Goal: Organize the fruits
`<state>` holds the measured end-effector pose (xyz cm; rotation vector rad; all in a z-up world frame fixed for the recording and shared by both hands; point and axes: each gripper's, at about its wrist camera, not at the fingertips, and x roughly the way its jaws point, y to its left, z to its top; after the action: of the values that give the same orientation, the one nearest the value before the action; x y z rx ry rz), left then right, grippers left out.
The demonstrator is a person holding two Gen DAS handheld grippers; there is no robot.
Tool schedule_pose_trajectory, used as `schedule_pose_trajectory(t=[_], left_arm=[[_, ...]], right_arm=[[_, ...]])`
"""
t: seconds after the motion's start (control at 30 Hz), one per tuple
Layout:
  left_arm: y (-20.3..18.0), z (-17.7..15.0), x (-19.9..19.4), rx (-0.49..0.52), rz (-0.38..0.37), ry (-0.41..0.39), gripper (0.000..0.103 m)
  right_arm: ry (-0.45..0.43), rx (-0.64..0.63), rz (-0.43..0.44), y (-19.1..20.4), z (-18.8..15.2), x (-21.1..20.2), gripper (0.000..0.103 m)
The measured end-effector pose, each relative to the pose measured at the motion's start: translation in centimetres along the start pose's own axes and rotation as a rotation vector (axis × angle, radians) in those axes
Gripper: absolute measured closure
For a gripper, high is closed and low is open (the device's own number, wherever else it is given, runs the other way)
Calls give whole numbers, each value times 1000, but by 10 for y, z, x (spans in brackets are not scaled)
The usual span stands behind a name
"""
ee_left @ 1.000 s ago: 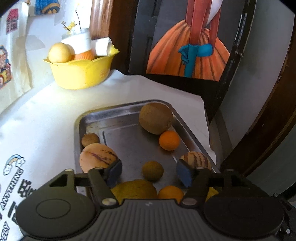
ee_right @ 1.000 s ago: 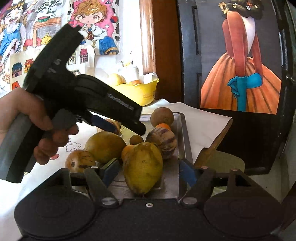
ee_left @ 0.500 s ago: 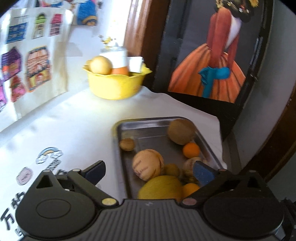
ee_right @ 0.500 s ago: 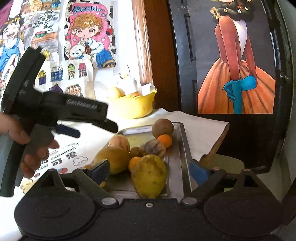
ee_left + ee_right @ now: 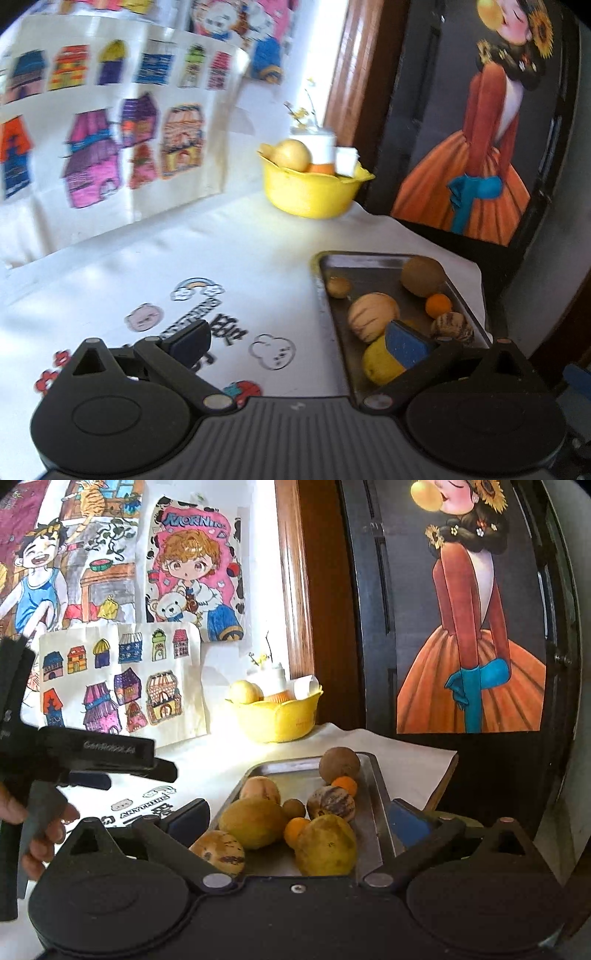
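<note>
Steel, dull and scuffed, forms the shallow tray [image 5: 373, 805] at the table's right edge, and all the fruit sits in it: a rough brown round one [image 5: 339, 765] at the far end, two small oranges [image 5: 345, 785], striped tan melons [image 5: 331, 802], and a lumpy yellow-green mango [image 5: 325, 845] nearest the camera. The right tool [image 5: 295, 818] hovers over the tray's near end, its jaws just spread wide with the mango below and between them but untouched. The left tool [image 5: 295, 341] is likewise released and empty, over the printed white cloth [image 5: 184, 266] beside the tray's left rim. A glossy yellow plastic bowl [image 5: 275, 716] stands at the far edge, already crowded with a pale fruit and a white container.

The risk, I judge, is rolling: round, smooth-skinned fruit packed together on slick metal may scatter when one is lifted, and the tray lies close to the table's right edge. A soft, ripe mango could also bruise under hard pads.
</note>
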<state>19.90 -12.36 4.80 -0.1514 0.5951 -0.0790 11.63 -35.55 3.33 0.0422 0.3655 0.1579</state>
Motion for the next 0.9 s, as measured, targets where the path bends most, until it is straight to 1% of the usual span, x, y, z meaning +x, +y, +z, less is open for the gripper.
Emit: schedule_pose_trajectory(t=[0.2, 0.33, 0.5, 0.63, 0.77, 0.9], left_arm=[[11, -16, -33, 5, 5, -69, 0], [22, -26, -57, -14, -34, -90, 0], [37, -42, -86, -18, -9, -123, 0], [47, -55, -107, 3, 20, -151, 0], [56, -67, -121, 8, 44, -172, 0], [66, -81, -128, 4, 38, -183, 0]], right_arm=[[-15, 8, -3, 13, -5, -19, 1], [-17, 7, -18, 22, -10, -34, 1], [-21, 26, -31, 32, -14, -50, 1], [-31, 33, -32, 41, -20, -61, 1], [-33, 31, -38, 50, -27, -70, 1], [-50, 31, -29, 57, -36, -78, 1]])
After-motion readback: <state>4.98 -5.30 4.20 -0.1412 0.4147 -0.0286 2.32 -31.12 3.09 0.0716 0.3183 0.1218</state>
